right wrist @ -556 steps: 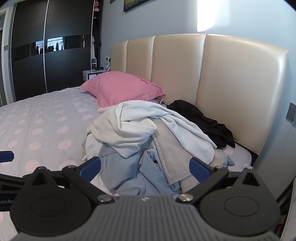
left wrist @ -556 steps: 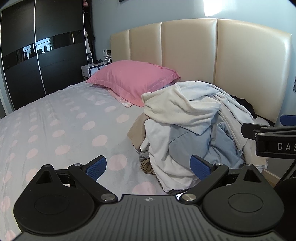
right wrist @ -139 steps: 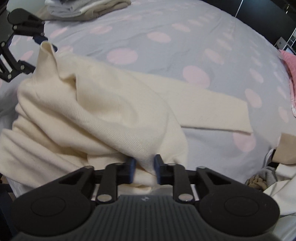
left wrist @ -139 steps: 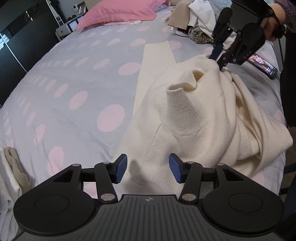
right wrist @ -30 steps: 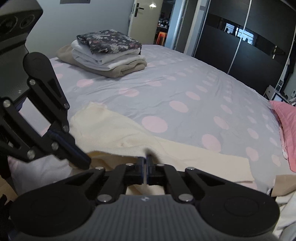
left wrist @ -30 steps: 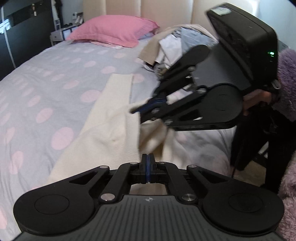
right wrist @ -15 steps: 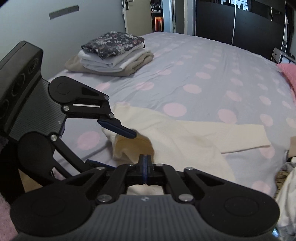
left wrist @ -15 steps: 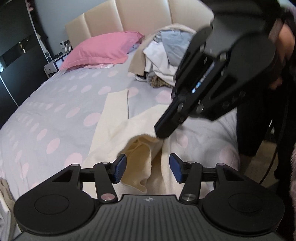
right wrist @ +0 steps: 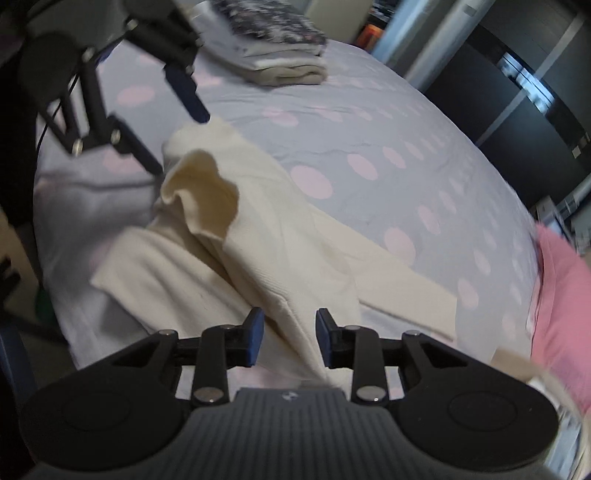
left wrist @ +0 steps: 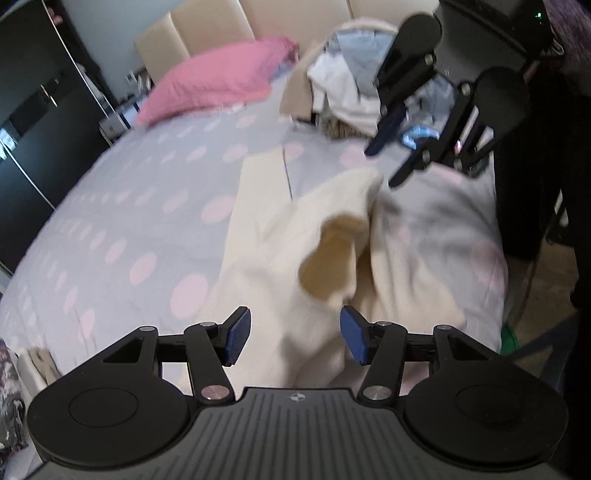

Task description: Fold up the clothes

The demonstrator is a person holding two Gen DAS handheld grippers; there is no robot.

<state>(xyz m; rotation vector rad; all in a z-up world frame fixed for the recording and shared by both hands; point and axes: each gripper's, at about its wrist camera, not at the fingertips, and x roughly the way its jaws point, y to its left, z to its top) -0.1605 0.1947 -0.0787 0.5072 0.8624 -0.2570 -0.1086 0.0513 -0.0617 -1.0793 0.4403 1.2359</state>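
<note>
Lighting is dim and soft — no hard shadows. Motion blur smears both views, heaviest on the cream sweater (left wrist: 295,236) and the pink pillow (left wrist: 214,86) beyond it. Fisheye distortion bends the bed (right wrist: 388,122) edges — black corners vignette each frame.

Home bedroom, polka-dot bed (left wrist: 122,221), pink pillow (left wrist: 210,77), padded headboard (left wrist: 207,26), dark wardrobe (left wrist: 33,122)

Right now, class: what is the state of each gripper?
Left gripper: open, holding nothing, above the cream sweater.
Right gripper: open, holding nothing.
</note>
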